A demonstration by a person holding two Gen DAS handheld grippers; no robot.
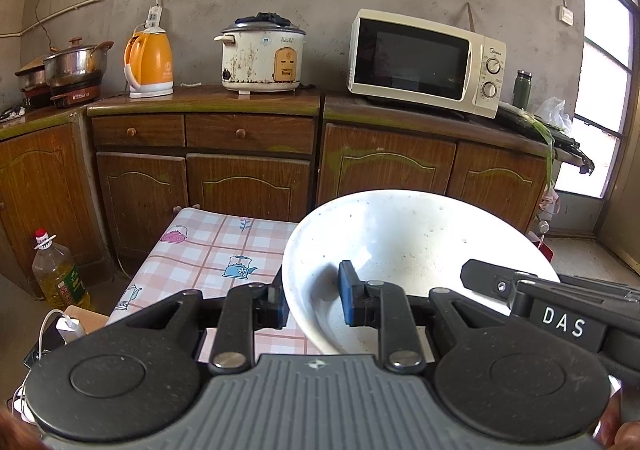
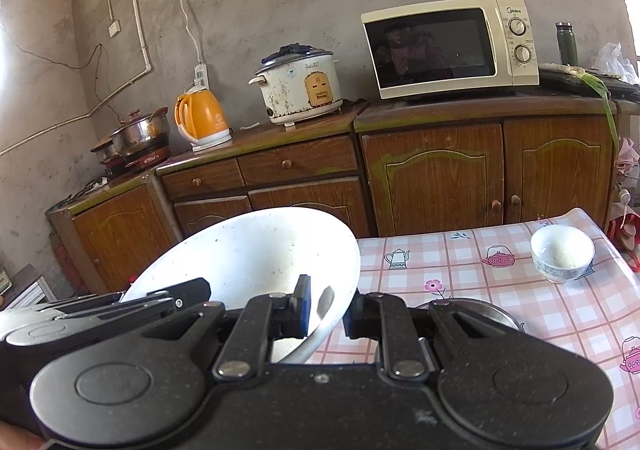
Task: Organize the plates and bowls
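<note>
Glossy white ceramic bowl (image 1: pixel 400 250); wood-grain cabinets (image 1: pixel 248 153); glossy checked tablecloth (image 2: pixel 500 290).

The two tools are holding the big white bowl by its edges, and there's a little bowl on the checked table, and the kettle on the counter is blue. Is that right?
Almost. The kettle is orange, not blue, as the right wrist view shows. The rest holds: left tool and right tool grip the big white bowl's rim, and the little bowl sits on the checked table.

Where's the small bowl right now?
In the right wrist view, the small bowl stands on the checked tablecloth at far right, near the table's far corner, below the microwave.
</note>
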